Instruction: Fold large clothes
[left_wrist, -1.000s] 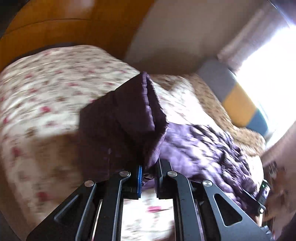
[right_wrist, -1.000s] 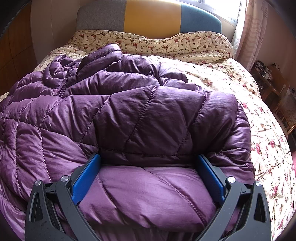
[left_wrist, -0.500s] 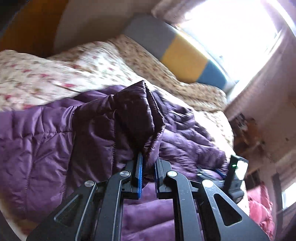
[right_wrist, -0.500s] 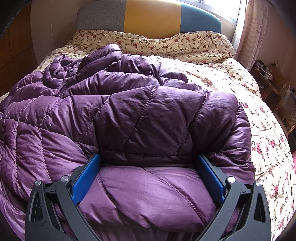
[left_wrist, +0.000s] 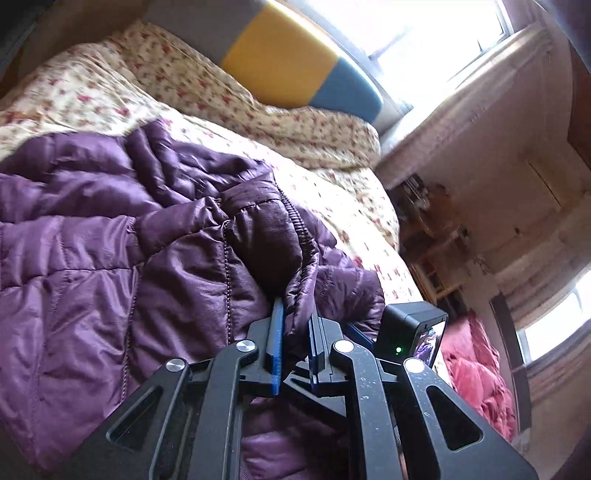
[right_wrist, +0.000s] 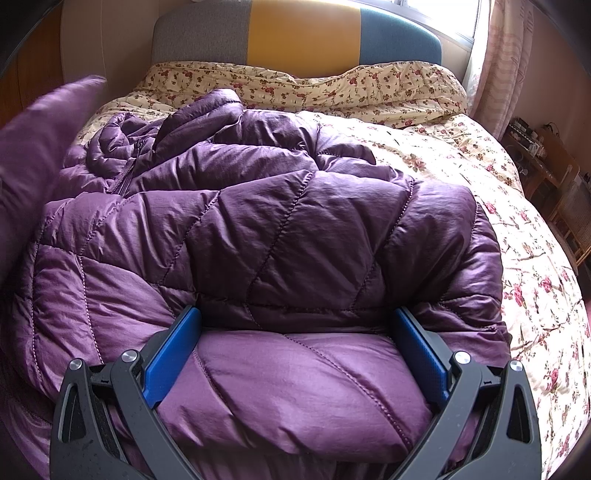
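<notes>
Jacket (right_wrist: 280, 236), purple and quilted, lies on the bed (right_wrist: 517, 192) over its flowered cover, its long axis running from 6 o'clock up to 12 o'clock in the right wrist view, with the crumpled collar and zip end toward the headboard (right_wrist: 303, 33) at 12. Near the 6 o'clock edge a folded bulge of it sits between the blue fingers (right_wrist: 173, 354) of the right gripper (right_wrist: 295, 350), which stand spread wide at either side of the padding, released rather than pinching it. At 9 o'clock a blurred purple part of the jacket hangs raised above the bed. In the left wrist view the left gripper (left_wrist: 295, 332) is clenched on a dark edge of the jacket (left_wrist: 110, 277); that pinched piece rises from the fingers (left_wrist: 275, 354) toward 12 o'clock, while the body spreads away to 9 o'clock. Another camera (left_wrist: 410, 332) sits at 3 o'clock just beside these fingers.
</notes>
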